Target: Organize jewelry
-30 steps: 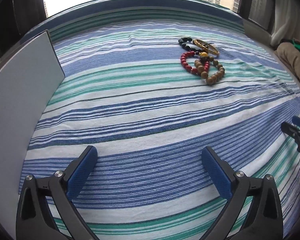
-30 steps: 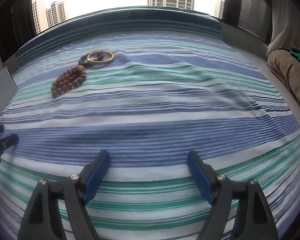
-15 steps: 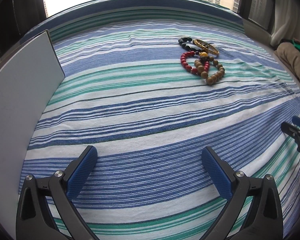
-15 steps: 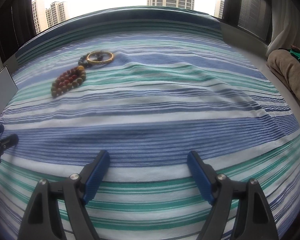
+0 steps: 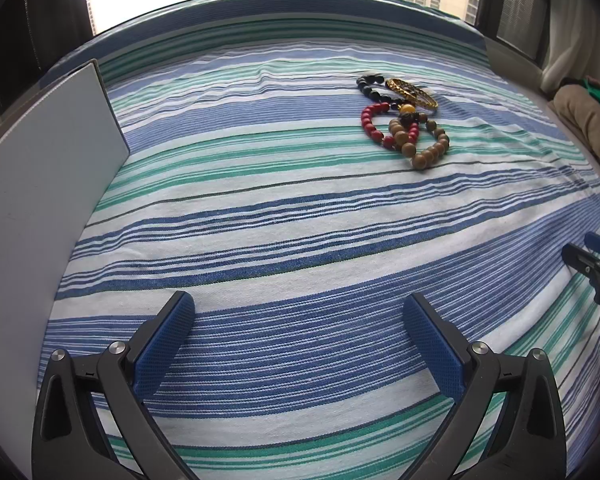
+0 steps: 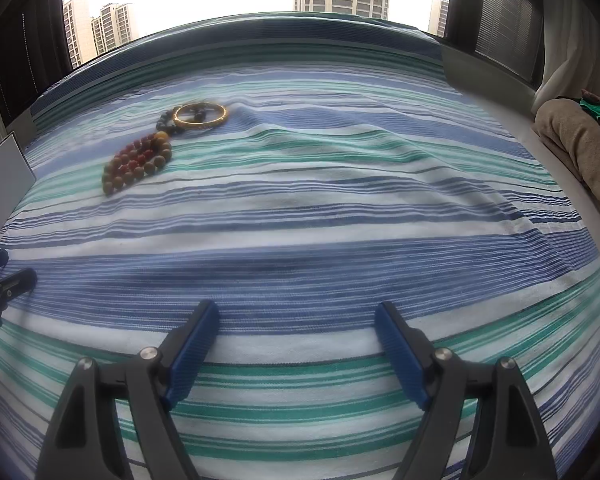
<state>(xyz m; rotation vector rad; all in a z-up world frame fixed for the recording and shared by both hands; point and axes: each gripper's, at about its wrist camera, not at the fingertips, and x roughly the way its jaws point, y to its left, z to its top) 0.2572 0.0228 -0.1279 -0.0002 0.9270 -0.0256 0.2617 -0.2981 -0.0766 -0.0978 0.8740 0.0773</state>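
A: Left wrist view. left gripper spread wide, nothing between the pads, hovering over the striped cloth. Jewelry sits far side, well apart from it: red bead bracelet, wooden bead bracelet, black bead bracelet, gold bangle, all piled and overlapping.

B: Why the pile?

A: Looks like unsorted start state; nothing separated yet, my read. White board stands at the left edge, near the gripper. Possibly a box side or lid for sorting into, can't tell.

B: Right wrist view?

A: right gripper also wide, empty. Pile is far left of it, bangle on top of the black beads. Tan bundle at the right edge, off the cloth.

B: Any labels, text?

A: None legible on jewelry, cloth or board. A few letters on the other gripper's body at the frame edge, too cut off to read.
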